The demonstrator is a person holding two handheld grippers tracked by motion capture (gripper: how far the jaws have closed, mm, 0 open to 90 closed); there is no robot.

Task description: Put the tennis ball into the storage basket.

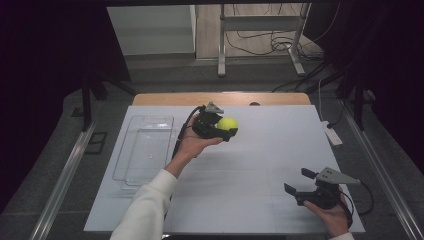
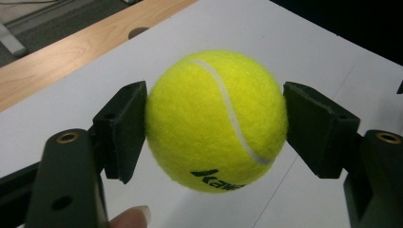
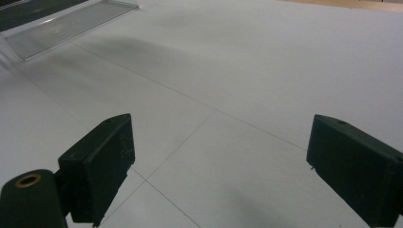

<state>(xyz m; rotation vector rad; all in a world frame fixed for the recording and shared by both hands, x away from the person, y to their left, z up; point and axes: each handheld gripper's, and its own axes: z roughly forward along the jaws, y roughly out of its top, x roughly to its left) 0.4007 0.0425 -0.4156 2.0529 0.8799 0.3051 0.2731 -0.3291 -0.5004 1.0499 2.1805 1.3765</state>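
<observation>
Left gripper view: tennis ball (image 2: 216,118) clamped between both fingers (image 2: 121,128).

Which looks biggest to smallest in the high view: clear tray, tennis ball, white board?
1. white board
2. clear tray
3. tennis ball, held off the board in the left gripper, slightly nearer the camera, still clearly smallest.

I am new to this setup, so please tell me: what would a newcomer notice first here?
First, the bright yellow felt tennis ball, clamped between the black jaws of the left gripper above the middle of the white table. Next, the clear plastic tray at the table's left, and the right gripper, open, near the front right corner.
</observation>
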